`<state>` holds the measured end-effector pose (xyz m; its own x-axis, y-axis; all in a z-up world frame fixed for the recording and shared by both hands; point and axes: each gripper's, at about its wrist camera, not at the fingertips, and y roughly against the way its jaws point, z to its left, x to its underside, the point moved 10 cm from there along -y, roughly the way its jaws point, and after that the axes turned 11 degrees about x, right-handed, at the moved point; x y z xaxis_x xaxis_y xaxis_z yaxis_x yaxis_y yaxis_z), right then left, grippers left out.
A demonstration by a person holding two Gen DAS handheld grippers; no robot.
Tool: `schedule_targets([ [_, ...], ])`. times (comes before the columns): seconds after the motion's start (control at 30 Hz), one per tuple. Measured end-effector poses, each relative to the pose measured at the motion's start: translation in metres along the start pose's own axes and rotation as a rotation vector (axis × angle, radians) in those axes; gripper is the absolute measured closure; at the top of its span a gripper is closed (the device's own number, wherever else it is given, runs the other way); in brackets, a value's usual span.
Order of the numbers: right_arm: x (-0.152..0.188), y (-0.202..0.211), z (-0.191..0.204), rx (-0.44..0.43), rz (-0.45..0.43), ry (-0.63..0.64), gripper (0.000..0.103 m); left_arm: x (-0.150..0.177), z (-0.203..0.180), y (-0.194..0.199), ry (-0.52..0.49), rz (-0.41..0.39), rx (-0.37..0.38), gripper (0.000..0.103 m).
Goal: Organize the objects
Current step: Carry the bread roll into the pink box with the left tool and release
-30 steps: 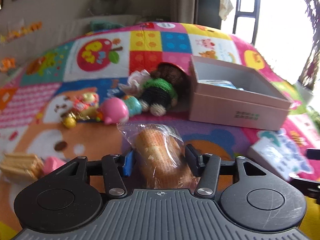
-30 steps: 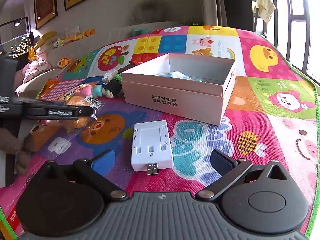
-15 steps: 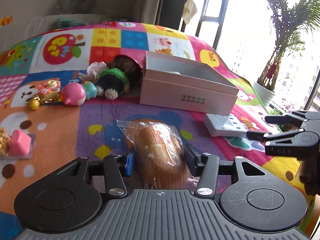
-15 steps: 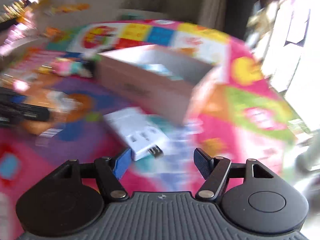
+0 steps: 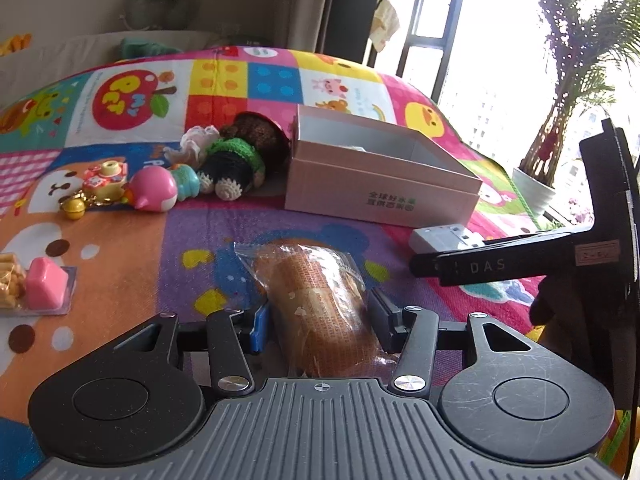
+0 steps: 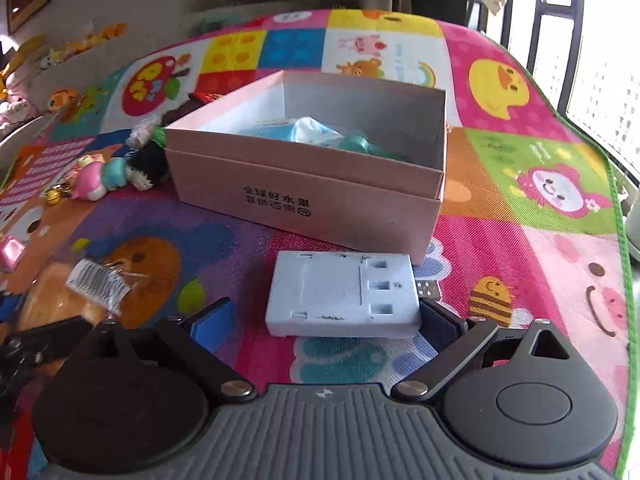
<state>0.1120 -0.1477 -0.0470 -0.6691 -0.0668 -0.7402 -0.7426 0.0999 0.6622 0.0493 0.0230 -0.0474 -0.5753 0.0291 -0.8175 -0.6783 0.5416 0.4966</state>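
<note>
While the colourful play mat carries everything, the far-left edge in the left wrist view has a clear pack w/ biscuit sticks and a pink block. Behind it sit a gold bell keychain, a small toy camera, a pink round toy, a teal toy, then a crocheted doll lying right against the pink box's left wall.

Centre: left gripper is partly closed on a wrapped bread roll; blue pad and black pad press the wrapper on both sides, roll pointing away from the camera, its far end resting on the mat.

Pink cardboard box stands open, mid-mat, w/ a blue-white packet and something teal inside; can't tell what.

Just in front of the box, near its right corner, lies a white plastic adapter, flat on the mat. Right gripper has its fingers spread wide around it; they've just been opening. Right pad is touching or nearly touching the adapter's edge, left pad clearly apart, so no grip.

Far right: potted palm by the window.
</note>
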Motion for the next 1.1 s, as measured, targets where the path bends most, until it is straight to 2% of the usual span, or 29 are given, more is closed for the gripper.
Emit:
schedule_targets([
  [0.03, -0.001, 0.003, 0.0, -0.009, -0.006, 0.009, 0.027, 0.0, 0.001, 0.0, 0.005, -0.001, 0.003, 0.048],
  [0.17, 0.003, 0.024, -0.009, -0.05, -0.03, 0.04, 0.026, -0.003, -0.001, 0.002, 0.003, 0.003, 0.007, 0.051],
  [0.23, 0.007, 0.041, -0.018, -0.063, -0.062, 0.06, 0.026, -0.013, -0.007, 0.005, -0.007, -0.007, 0.043, 0.051],
  [0.37, 0.012, 0.071, -0.037, -0.093, -0.118, 0.045, 0.026, -0.067, -0.024, 0.001, -0.042, -0.06, 0.107, 0.051],
  [0.53, 0.018, 0.086, -0.043, -0.124, -0.17, -0.016, 0.026, -0.148, -0.057, -0.058, -0.092, -0.139, 0.154, 0.051],
  [0.63, 0.025, 0.086, -0.039, -0.154, -0.177, -0.048, 0.026, -0.171, -0.067, -0.113, -0.074, -0.155, 0.175, 0.051],
  [0.73, 0.032, 0.086, -0.036, -0.161, -0.188, -0.056, 0.026, -0.162, -0.066, -0.167, -0.121, -0.059, 0.099, 0.05],
  [0.83, 0.035, 0.09, -0.04, -0.17, -0.218, -0.059, 0.026, -0.139, -0.065, -0.193, -0.182, 0.04, 0.055, 0.05],
  [0.93, 0.033, 0.09, -0.043, -0.186, -0.229, -0.078, 0.026, -0.104, -0.073, -0.197, -0.192, 0.186, 0.112, 0.053],
  [0.97, 0.034, 0.089, -0.043, -0.188, -0.222, -0.081, 0.026, -0.099, -0.073, -0.191, -0.156, 0.17, 0.115, 0.052],
  [1.1, 0.032, 0.088, -0.045, -0.195, -0.222, -0.091, 0.026, -0.087, -0.08, -0.171, -0.016, 0.196, 0.172, 0.052],
])
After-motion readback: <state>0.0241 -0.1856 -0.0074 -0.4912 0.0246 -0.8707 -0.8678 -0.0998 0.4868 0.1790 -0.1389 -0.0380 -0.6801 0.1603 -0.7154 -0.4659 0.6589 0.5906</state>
